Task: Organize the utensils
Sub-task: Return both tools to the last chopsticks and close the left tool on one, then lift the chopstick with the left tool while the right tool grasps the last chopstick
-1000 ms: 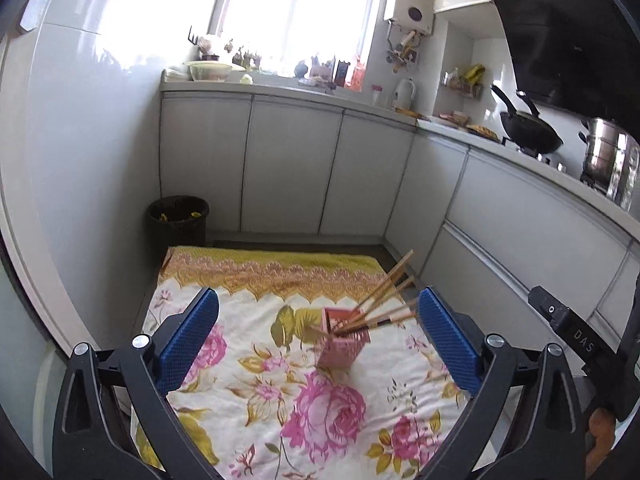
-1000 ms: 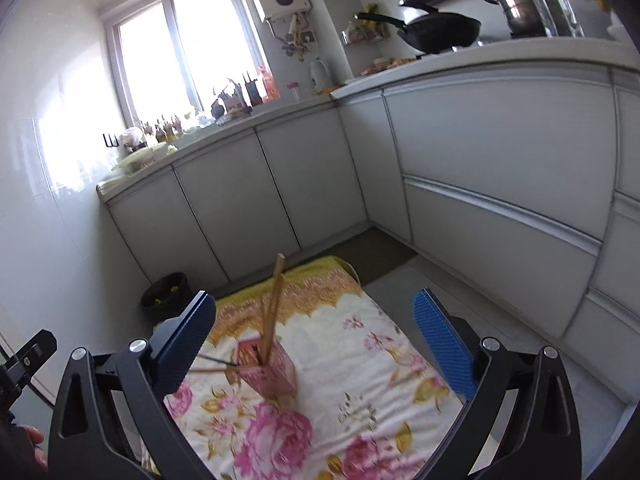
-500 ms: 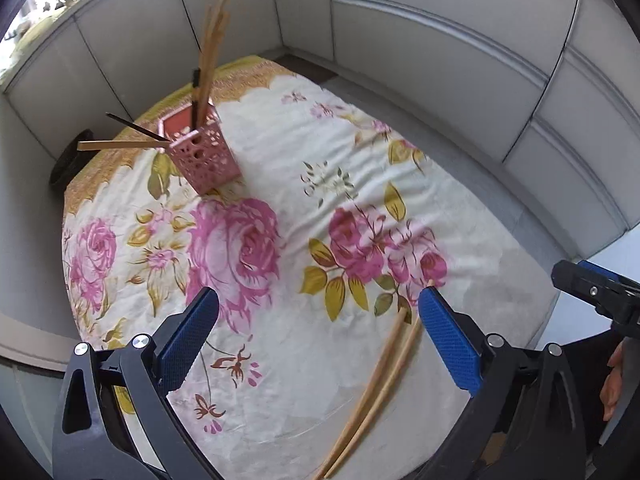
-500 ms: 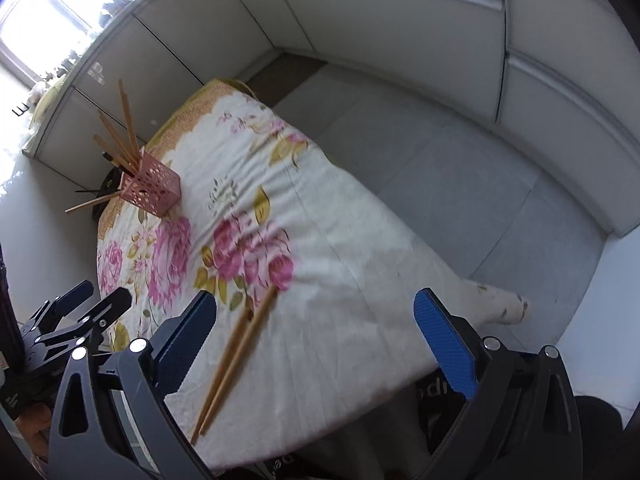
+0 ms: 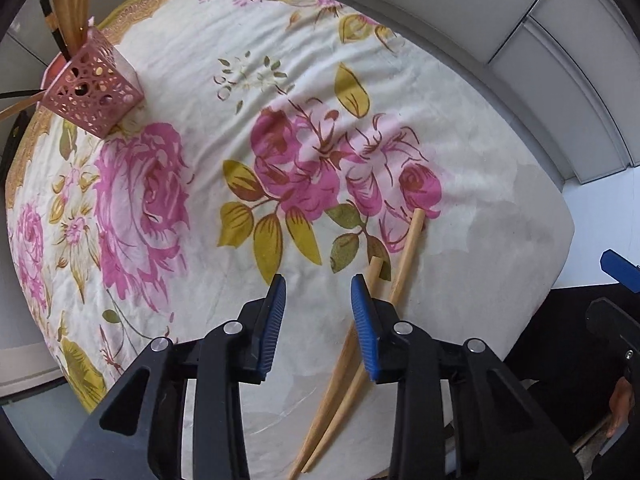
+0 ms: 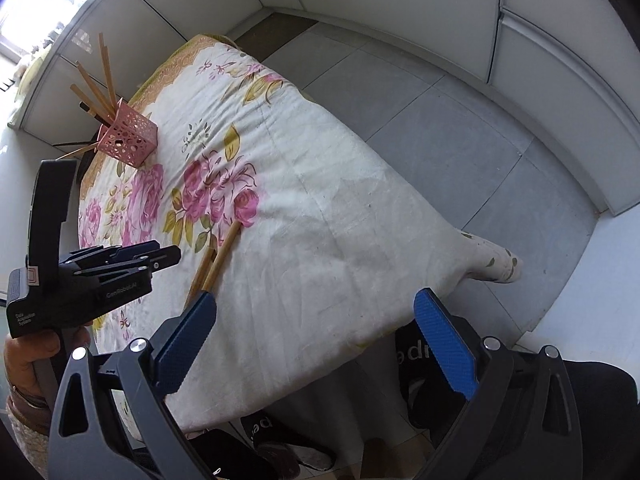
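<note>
Chopsticks (image 5: 402,264) near tablecloth (image 5: 520,184) edge, left gripper (image 5: 318,286) closing on nothing beside them, right gripper (image 6: 316,306) spread.

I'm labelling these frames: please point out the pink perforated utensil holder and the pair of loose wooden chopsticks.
Pink perforated utensil holder (image 5: 94,94): left wrist view, on its front wall.
Pair of loose wooden chopsticks (image 5: 406,256): left wrist view, on the longer stick's upper shaft.

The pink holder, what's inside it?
Several wooden chopsticks and a dark one stand in the holder, leaning outward. Their lower ends are hidden behind its perforated walls.
</note>
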